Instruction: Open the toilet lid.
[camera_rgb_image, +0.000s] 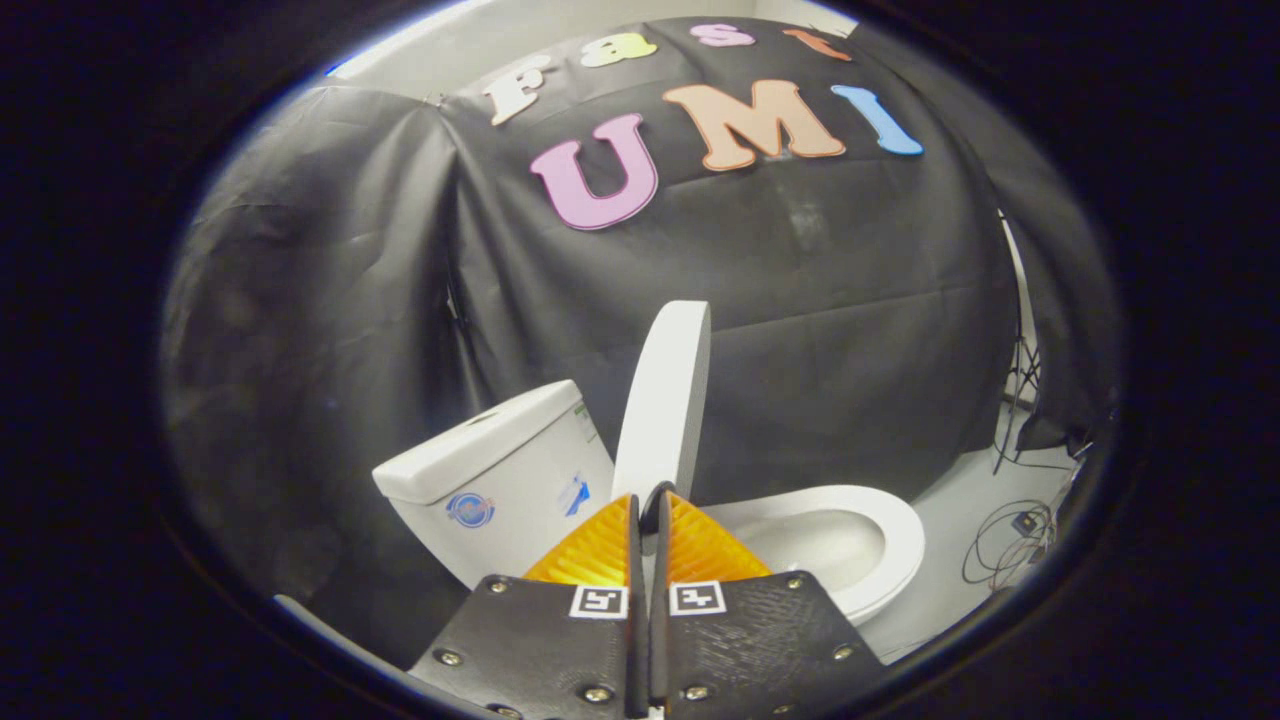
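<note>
the tool (650, 500) sits nearest, its fingers pressed almost together with nothing caught between them, a thin gap left. just ahead of the fingertips stands the toilet lid (665, 400), raised nearly upright between the cistern (490, 470) and the open seat (880, 520). it looks like stiff, smooth white plastic, light but slippery; its thin rim edge seems the best purchase.

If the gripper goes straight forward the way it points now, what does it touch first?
Probably the raised toilet lid: the closed gripper sits right at its lower edge. Depth is unclear, and contact cannot be judged.
</note>
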